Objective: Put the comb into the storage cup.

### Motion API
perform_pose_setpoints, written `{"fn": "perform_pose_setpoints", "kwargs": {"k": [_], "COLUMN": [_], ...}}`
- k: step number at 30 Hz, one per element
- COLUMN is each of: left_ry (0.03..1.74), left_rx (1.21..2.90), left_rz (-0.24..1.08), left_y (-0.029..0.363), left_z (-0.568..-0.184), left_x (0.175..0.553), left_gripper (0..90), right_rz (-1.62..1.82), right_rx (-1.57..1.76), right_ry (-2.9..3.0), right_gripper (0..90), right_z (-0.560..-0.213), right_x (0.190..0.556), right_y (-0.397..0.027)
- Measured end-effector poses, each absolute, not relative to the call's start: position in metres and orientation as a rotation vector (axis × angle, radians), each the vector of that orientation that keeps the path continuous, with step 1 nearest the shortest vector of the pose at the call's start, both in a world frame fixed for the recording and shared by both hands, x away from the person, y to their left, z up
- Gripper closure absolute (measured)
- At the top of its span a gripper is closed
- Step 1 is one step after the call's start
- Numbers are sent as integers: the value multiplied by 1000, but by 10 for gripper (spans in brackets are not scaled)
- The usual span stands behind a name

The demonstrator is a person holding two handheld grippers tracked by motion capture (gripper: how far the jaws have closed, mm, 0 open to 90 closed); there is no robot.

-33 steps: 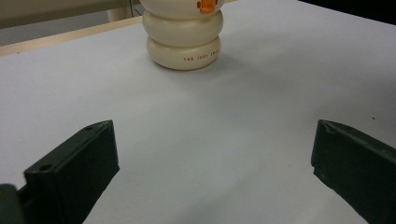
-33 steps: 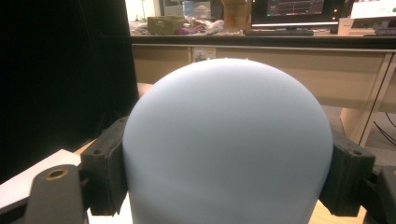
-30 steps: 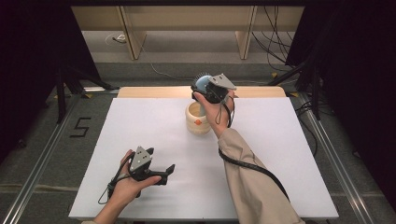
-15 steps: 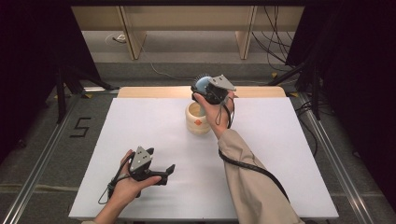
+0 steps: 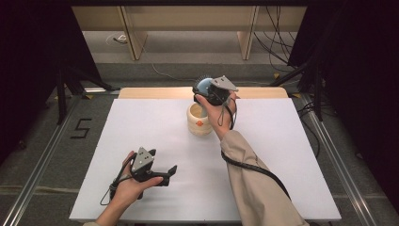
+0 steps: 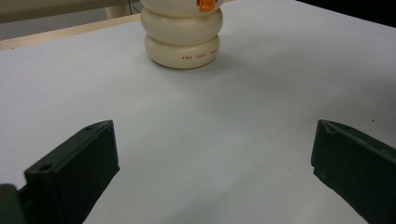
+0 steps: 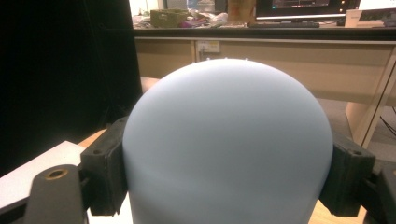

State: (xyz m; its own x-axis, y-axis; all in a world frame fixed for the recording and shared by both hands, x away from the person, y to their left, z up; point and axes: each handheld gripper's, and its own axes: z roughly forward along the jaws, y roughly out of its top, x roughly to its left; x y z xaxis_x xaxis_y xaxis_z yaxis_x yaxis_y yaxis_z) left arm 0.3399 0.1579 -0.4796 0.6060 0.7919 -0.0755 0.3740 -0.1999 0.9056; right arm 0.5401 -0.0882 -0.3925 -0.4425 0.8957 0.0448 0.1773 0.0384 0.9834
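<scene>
Pale-blue rounded lid [image 7: 229, 144] clamped in right hand-held gripper [image 5: 207, 89], above cream jar [image 5: 199, 120].

White table [image 5: 291, 155] — wooden shelving [image 5: 188, 19] behind

grey floor [image 5: 47, 141], dark curtains [image 5: 357, 70]

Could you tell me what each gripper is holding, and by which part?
The right gripper clamps a pale blue domed brush across its rounded sides; the left gripper holds nothing.
</scene>
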Motion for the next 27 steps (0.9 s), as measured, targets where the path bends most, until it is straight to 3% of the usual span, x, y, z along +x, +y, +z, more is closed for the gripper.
{"fn": "perform_pose_setpoints", "kwargs": {"k": [27], "left_ry": [948], "left_rx": [1805], "left_rz": [516], "left_y": [158], "left_z": [-479], "left_x": [339], "left_gripper": [2], "right_rz": [1479], "right_rx": [1092], "right_ry": [1746], "right_gripper": [196], "right_z": [-391], "right_x": [517], "right_y": [-102]}}
